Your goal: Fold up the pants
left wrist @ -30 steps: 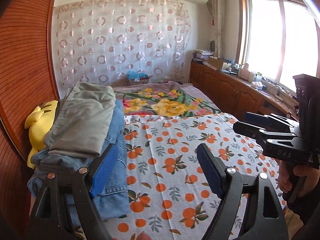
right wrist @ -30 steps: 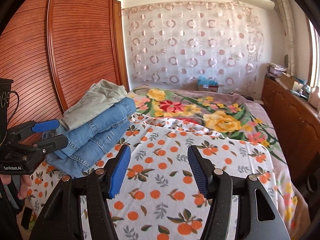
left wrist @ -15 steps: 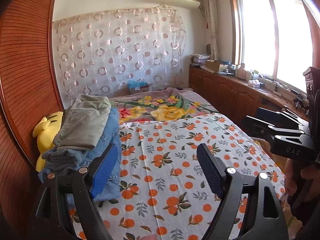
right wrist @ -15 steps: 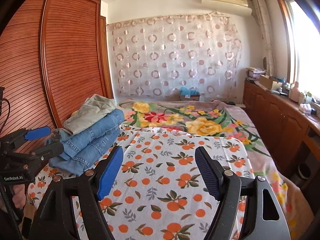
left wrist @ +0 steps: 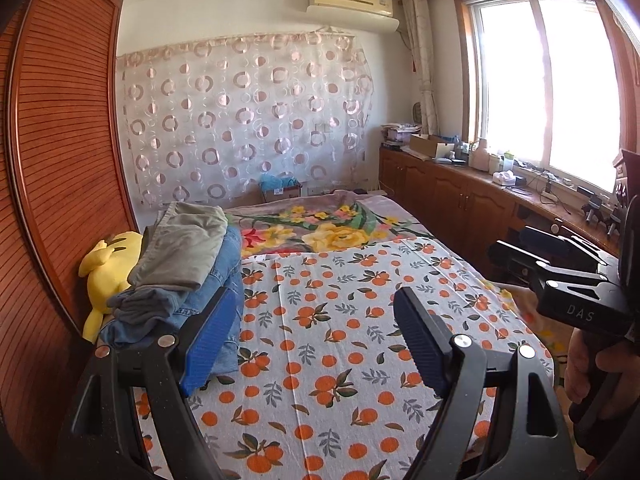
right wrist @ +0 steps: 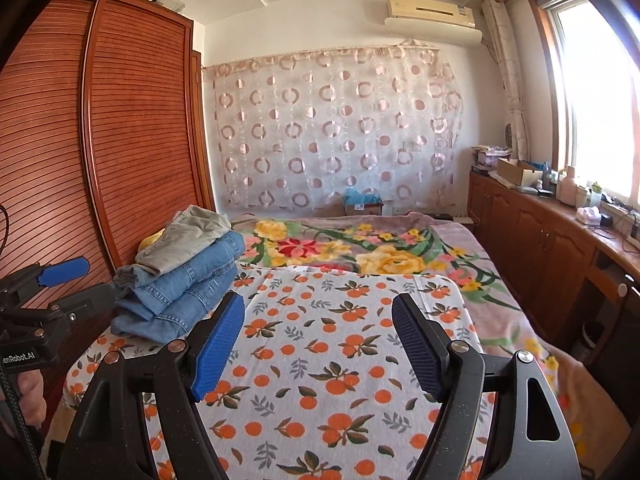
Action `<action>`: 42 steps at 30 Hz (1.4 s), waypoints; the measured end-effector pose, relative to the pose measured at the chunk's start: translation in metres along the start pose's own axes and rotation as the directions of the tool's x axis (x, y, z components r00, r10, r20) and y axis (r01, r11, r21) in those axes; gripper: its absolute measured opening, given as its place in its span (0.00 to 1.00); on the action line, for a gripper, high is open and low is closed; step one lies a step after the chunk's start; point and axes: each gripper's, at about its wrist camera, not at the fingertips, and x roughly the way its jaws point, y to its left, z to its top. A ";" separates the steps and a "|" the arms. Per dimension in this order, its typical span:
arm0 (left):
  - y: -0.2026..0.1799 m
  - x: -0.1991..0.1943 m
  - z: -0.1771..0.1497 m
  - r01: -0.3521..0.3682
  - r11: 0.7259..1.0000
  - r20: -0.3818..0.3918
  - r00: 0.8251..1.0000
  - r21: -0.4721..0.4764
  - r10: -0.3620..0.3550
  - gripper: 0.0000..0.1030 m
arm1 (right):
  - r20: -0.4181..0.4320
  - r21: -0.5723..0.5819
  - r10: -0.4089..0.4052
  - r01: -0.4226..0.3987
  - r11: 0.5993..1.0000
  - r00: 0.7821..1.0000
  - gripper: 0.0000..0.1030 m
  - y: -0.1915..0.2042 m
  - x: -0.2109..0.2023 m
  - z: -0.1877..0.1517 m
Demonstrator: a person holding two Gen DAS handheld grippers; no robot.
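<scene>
Bed (left wrist: 320,360), pants stack (left wrist: 180,264) left — grippers (left wrist: 312,344) apart

Your bed (left wrist: 460,280) wears an orange-print sheet (left wrist: 340,340); folded pants (left wrist: 188,272) are stacked at its left edge, beside a yellow plush (left wrist: 108,264).

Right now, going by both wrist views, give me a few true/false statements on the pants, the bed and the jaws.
1. The left gripper has its jaws apart, holding nothing. True.
2. The right gripper is clamped on denim. False: it is open and empty.
3. The khaki pants lie on top of the folded jeans. True.
4. The stack sits in the middle of the orange-print sheet. False: it sits at the wardrobe-side edge.
</scene>
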 end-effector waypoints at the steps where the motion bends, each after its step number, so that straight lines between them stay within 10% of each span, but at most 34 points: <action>1: 0.000 -0.002 -0.003 0.000 1.000 -0.002 1.000 -0.002 0.000 0.79 | -0.001 0.001 0.003 -0.003 1.000 1.000 0.76 0.001 -0.002 -0.003; 42: 0.010 -0.006 -0.029 -0.020 0.999 -0.036 0.999 -0.045 0.018 0.79 | -0.012 -0.011 0.013 -0.014 1.000 1.000 0.76 -0.004 -0.011 -0.023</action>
